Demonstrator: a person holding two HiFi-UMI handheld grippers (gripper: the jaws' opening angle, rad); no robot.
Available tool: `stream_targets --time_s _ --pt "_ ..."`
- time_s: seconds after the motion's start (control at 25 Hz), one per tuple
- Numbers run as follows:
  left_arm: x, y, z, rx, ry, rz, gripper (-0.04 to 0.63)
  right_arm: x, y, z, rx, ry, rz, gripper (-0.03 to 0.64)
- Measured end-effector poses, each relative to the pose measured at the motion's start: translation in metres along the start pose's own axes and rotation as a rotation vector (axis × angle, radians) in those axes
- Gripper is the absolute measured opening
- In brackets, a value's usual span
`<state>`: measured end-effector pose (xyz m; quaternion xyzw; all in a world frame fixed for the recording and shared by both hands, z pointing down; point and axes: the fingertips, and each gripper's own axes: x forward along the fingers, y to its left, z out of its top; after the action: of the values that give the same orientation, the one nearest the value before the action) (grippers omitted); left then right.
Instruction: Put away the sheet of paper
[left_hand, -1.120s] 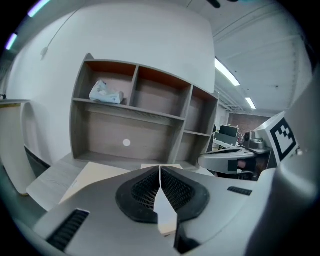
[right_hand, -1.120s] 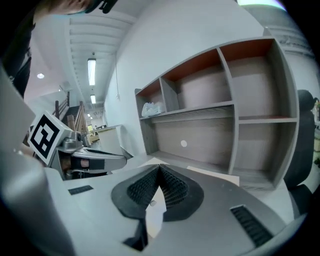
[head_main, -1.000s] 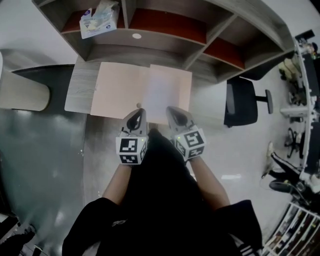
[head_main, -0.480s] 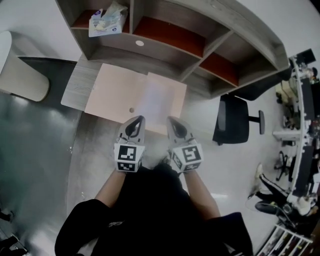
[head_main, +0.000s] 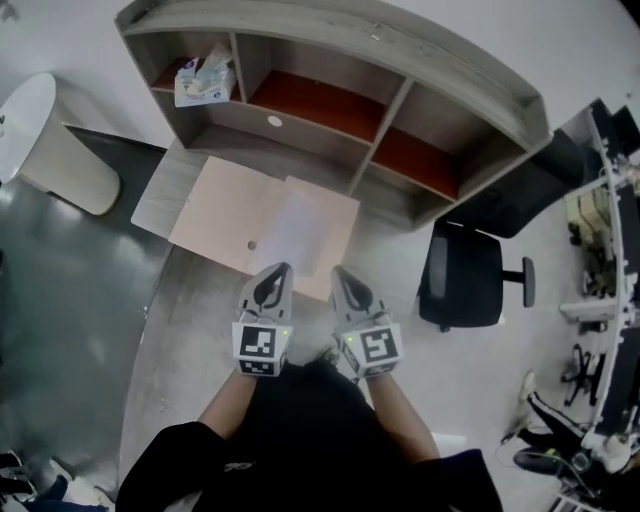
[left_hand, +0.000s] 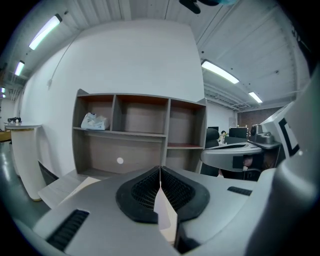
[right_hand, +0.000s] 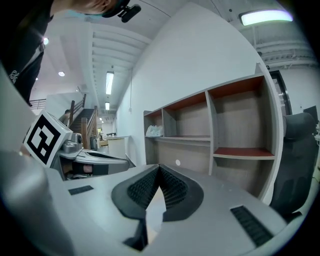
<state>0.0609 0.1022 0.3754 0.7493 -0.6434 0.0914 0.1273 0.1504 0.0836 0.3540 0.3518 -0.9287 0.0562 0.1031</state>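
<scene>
A white sheet of paper (head_main: 300, 226) lies flat on a pale pink desk pad (head_main: 220, 205) on the grey desk (head_main: 155, 195), below a wooden shelf unit (head_main: 330, 95). My left gripper (head_main: 284, 267) and right gripper (head_main: 338, 270) hover side by side at the pad's near edge, just short of the paper. Both are shut with nothing between the jaws. In the left gripper view the left gripper (left_hand: 160, 170) points at the shelf unit (left_hand: 140, 131). The right gripper (right_hand: 159, 168) faces the same shelf unit (right_hand: 215, 135).
A tissue pack (head_main: 204, 78) sits in the top left shelf compartment. A small round object (head_main: 251, 245) lies on the pad. A black office chair (head_main: 468, 288) stands right of the desk. A white rounded counter (head_main: 55, 140) stands at the left.
The desk and shelf have shifted up and away in the head view. The gripper tips, which sat over the paper's near edge, are now back at the pad's edge. Both stay shut.
</scene>
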Motion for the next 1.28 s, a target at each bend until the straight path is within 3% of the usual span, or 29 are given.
stream_targets --time_s 0.4,0.68,1.28 --pt "-0.003 -0.056 0.014 0.011 -0.032 0.033 0.049 -0.039 -0.022 0.007 -0.011 -0.029 0.071 0.017" --pt "-0.001 -0.077 0.025 0.034 -0.048 0.012 0.049 -0.051 -0.028 0.014 -0.005 -0.037 0.091 0.015" --pt "0.003 -0.060 0.040 0.053 -0.070 -0.007 0.049 -0.035 -0.024 0.027 0.006 -0.052 0.062 0.015"
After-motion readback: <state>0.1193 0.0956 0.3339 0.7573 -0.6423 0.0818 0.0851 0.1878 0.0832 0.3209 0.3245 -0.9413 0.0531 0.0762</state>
